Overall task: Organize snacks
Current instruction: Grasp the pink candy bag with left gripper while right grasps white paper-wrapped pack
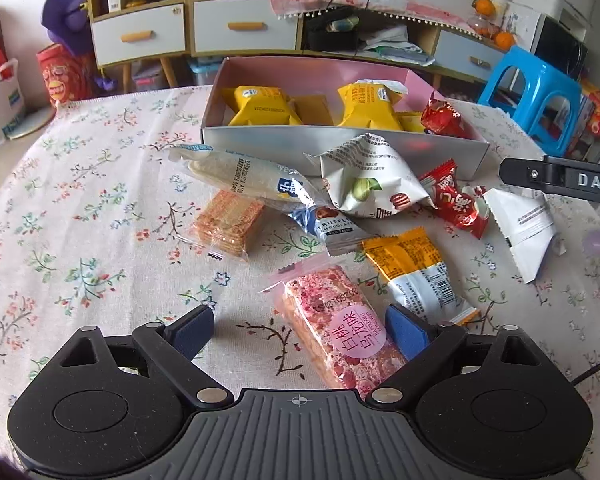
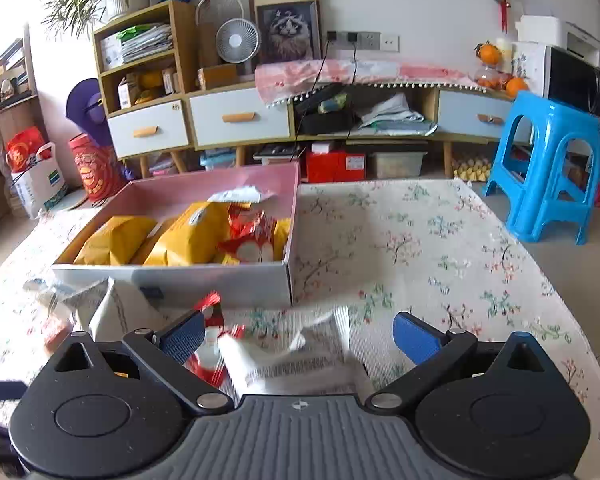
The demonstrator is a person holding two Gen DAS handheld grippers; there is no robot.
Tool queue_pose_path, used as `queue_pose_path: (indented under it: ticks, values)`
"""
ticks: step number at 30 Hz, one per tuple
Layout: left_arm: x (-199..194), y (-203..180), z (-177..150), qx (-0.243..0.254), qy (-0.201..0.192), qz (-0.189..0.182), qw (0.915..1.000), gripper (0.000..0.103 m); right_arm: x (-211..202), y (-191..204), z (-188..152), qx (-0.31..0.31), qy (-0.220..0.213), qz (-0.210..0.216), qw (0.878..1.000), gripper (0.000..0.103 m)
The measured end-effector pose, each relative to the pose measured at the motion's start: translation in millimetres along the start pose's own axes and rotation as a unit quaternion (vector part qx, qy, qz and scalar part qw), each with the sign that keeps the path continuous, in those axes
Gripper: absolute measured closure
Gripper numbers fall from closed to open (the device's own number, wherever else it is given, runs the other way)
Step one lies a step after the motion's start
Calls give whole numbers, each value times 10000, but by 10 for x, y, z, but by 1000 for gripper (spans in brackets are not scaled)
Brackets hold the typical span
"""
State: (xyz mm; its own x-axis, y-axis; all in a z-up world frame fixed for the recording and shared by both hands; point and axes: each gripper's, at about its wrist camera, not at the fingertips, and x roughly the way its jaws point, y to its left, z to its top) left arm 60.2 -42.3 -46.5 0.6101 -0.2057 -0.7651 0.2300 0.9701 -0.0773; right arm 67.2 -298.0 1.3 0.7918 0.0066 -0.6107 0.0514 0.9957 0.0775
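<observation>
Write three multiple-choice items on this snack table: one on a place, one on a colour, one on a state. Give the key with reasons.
1. Where does the pink snack bar lie?
A. inside the box
B. on the tablecloth between the left claw's fingers
C. on the blue stool

2. What colour are most packets in the box?
A. yellow
B. green
C. purple

3. How does the left claw stand?
A. shut on the bar
B. open, pads clear of the bar's left side
C. shut on nothing

Key: B, the bar rests on the floral cloth between the blue pads; A, several yellow packets fill the box beside one red one; B, the fingers stand wide apart with cloth visible between the left pad and the bar.
</observation>
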Motion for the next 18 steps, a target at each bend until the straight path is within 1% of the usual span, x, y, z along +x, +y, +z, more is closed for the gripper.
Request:
queue_pose_path:
  ticks: [2,5,9,11,13,15,18]
  values:
    - [-2,34,10,-49,7,47,10000,11,66,2,21,-26,70,-122,9999,10]
    - [4,91,11,-106,58,63,9999,17,192,-51,-2,112,421,-247,9987,11]
    - [-22,119,13,39,75,76,9999,29,209,-149,-27,438,772,-239,9958,11]
    - [-33,138,6,95,67,79,9999,35,170,-154,-40,430,870,-236,9950,12]
    - [-39,146,1,168,51,124,9998,43,120,-144,-55,348,962,-240,9945,13]
    - [-47,157,-2,205,47,154,9997,47,75,-139,-73,222,1038,-277,9940,14]
    - [-64,174,-7,213,64,155,9996,48,28,-159,-119,142,1213,-395,9917,14]
